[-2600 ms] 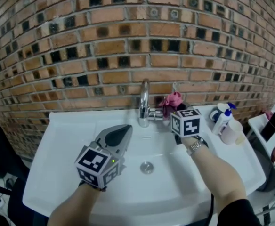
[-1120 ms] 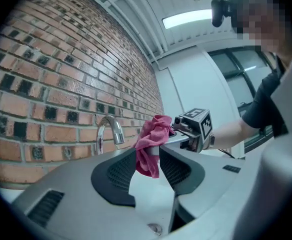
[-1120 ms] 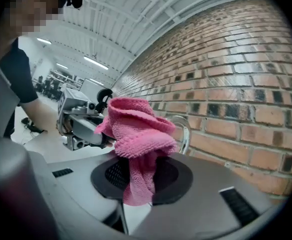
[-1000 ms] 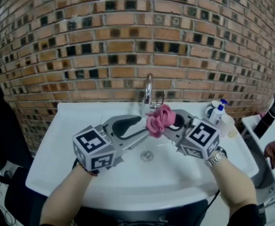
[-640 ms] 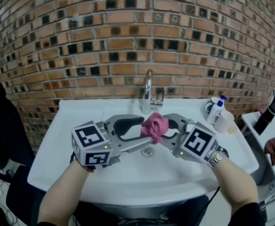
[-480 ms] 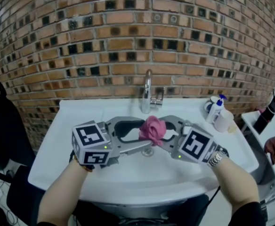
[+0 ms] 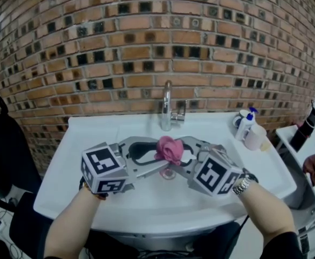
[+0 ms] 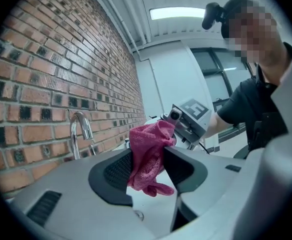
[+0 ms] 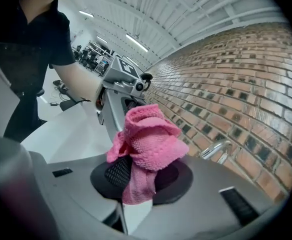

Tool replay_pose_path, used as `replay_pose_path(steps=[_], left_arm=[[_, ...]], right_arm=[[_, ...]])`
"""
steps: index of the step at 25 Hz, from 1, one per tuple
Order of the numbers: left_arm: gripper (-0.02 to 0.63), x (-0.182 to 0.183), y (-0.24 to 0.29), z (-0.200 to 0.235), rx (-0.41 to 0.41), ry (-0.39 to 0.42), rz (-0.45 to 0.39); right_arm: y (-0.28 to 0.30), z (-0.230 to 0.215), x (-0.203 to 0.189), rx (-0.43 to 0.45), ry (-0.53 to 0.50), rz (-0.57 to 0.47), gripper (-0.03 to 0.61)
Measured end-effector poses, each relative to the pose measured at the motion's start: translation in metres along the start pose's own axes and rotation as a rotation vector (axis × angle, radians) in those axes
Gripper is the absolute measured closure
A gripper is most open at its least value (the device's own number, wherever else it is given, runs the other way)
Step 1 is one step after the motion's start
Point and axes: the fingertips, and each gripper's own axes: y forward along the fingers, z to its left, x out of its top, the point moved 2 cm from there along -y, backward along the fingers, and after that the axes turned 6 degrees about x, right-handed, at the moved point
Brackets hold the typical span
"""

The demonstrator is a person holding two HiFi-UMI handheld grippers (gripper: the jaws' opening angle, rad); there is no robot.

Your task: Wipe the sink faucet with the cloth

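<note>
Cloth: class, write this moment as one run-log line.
cloth: over sink, off faucet | right gripper: shut on cloth | left gripper: jaws just closed further, cloth between, touching both pads

cloth [image 7: 169, 149] above the sink [image 7: 93, 131], in front of the faucet [image 7: 166, 107]; bottle [image 7: 245, 124] on its rim at right

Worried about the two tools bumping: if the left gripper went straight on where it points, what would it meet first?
The left gripper would meet the pink cloth first: it already sits between the jaws, which have just been closing. Right behind, likely close, is the right gripper, shut on that cloth.
</note>
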Motion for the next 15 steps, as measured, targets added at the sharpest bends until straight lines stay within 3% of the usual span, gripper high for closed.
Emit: replay_pose_path(steps=[3, 9, 15], left_arm=[[0.474, 0.002, -0.002, 0.005, 0.055, 0.016, -0.003], [0.499, 0.005, -0.003, 0.011, 0.107, 0.048, -0.014], [0.515, 0.017, -0.011, 0.027, 0.202, 0.049, -0.078]], right_arm=[[0.003, -0.007, -0.001, -0.043, 0.035, 0.003, 0.466], [0.005, -0.014, -0.002, -0.085, 0.094, -0.028, 0.454], [0.001, -0.032, 0.001, -0.164, 0.243, -0.130, 0.428]])
